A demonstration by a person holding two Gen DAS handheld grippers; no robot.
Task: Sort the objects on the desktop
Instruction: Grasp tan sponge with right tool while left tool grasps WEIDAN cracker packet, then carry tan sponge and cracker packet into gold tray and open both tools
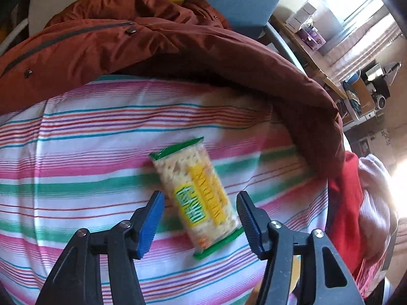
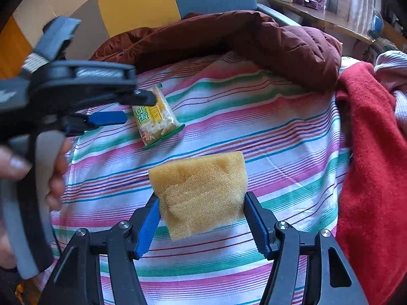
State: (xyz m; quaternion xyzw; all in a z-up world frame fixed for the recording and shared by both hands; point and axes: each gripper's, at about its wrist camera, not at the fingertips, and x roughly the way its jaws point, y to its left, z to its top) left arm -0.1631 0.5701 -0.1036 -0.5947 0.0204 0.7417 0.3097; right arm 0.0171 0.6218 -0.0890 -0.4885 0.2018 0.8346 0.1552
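A green-edged cracker pack (image 1: 188, 175) lies flat on the striped cloth (image 1: 76, 152). My left gripper (image 1: 199, 195) stands open over it, one blue pad on each side of the pack with a gap at both. The right wrist view shows the same pack (image 2: 156, 119) at the left gripper's tips (image 2: 137, 108). A yellow sponge (image 2: 201, 185) sits between the blue pads of my right gripper (image 2: 201, 198), which is shut on it; both pads press its sides above the cloth.
A brown padded jacket (image 2: 254, 40) is heaped along the far side of the cloth. A red towel (image 2: 368, 152) and a pale ribbed garment (image 2: 391, 68) lie at the right. A person's hand (image 2: 58, 172) holds the left gripper's handle.
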